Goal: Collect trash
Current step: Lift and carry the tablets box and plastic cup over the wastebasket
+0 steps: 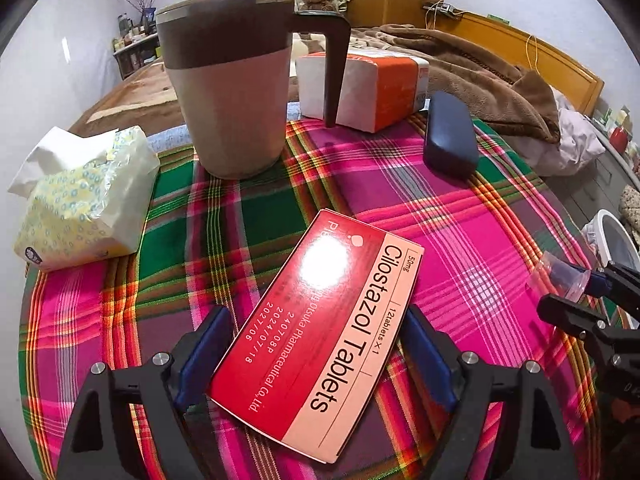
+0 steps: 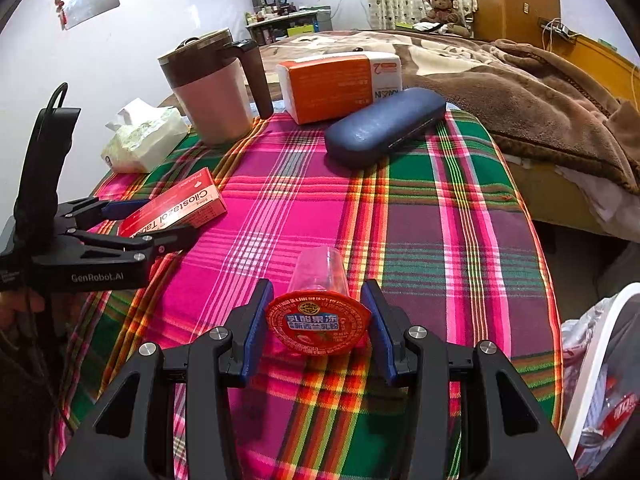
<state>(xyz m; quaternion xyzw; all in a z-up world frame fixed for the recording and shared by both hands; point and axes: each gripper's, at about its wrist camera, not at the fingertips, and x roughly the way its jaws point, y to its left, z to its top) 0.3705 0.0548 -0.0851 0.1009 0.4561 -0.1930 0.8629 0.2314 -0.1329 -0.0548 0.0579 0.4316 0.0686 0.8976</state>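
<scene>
I see a glossy cardboard tablet box (image 1: pixel 316 332), a clear plastic jelly cup (image 2: pixel 320 276), and woven plaid cloth (image 1: pixel 400 200) covering the desk.

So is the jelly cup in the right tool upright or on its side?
On its side. The jelly cup lies level between the right tool's pads, its red foil lid facing the camera and its clear base pointing away.

tablet box (image 1: pixel 320 332) lettering washed out (glare), bin (image 2: pixel 592 364) cut off

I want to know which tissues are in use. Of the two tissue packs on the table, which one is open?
The soft yellow-patterned tissue pack left of the mug: a white tissue sticks out of its top. The orange-and-white pack behind the mug looks sealed.
</scene>
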